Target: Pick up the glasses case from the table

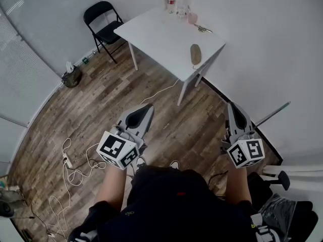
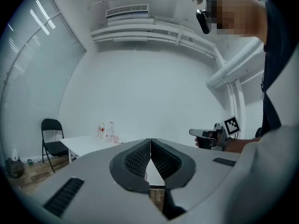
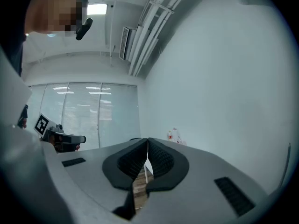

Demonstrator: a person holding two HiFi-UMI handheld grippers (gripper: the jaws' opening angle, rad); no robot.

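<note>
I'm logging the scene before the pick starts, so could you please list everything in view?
table: one, white, by the far wall
glasses case: one, tan-brown, on the table near its right edge
bottles: two, pale, at the table's far corner
cup: one, pink, beside the bottles
small metal item: one, too small to identify, on the table
folding chair: one, black, left of the table
dark bag: one, on the floor by the left wall
cables: several, white, on the wood floor at left
left gripper: one, grey, jaws shut, empty
right gripper: one, grey, jaws shut, empty
</note>
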